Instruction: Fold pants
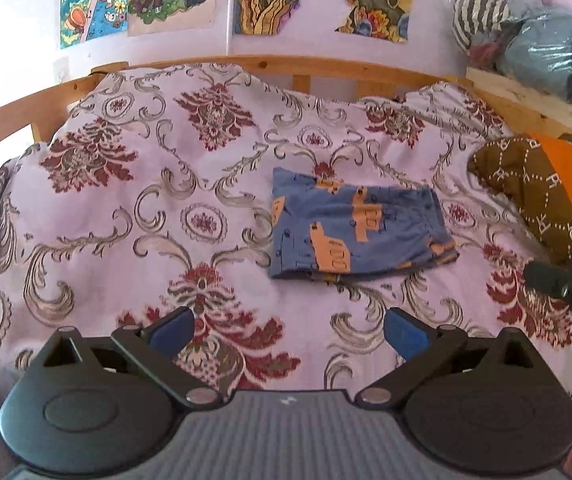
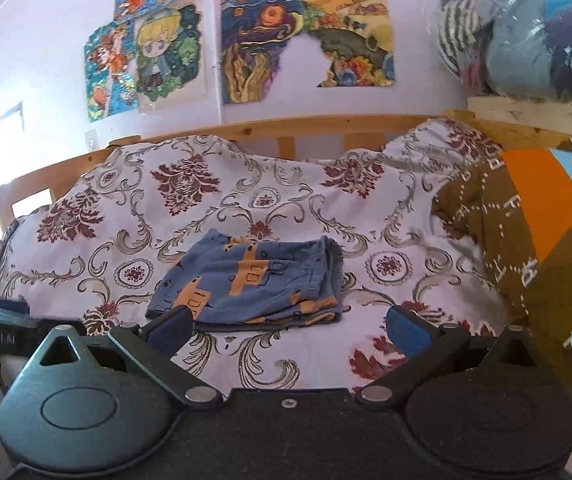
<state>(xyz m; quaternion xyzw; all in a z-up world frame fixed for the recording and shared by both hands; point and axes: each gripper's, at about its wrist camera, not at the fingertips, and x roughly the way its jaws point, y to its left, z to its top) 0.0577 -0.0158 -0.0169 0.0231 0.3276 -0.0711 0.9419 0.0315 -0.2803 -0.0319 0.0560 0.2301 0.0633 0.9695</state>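
Observation:
The blue pants (image 1: 356,226) with orange prints lie folded into a small flat rectangle on the patterned bedspread (image 1: 166,184). They also show in the right wrist view (image 2: 254,284), just beyond my fingers. My left gripper (image 1: 288,330) is open and empty, held back from the pants, near the front of the bed. My right gripper (image 2: 288,330) is open and empty, with its left fingertip (image 2: 174,326) close to the pants' near edge. The right gripper's dark body shows at the right edge of the left wrist view (image 1: 570,288).
A brown, orange and light blue quilt (image 2: 526,240) is heaped on the right of the bed. A wooden bed rail (image 1: 286,66) runs along the back under wall posters (image 2: 306,40). Bagged clothes (image 1: 526,28) sit on a wooden shelf at top right.

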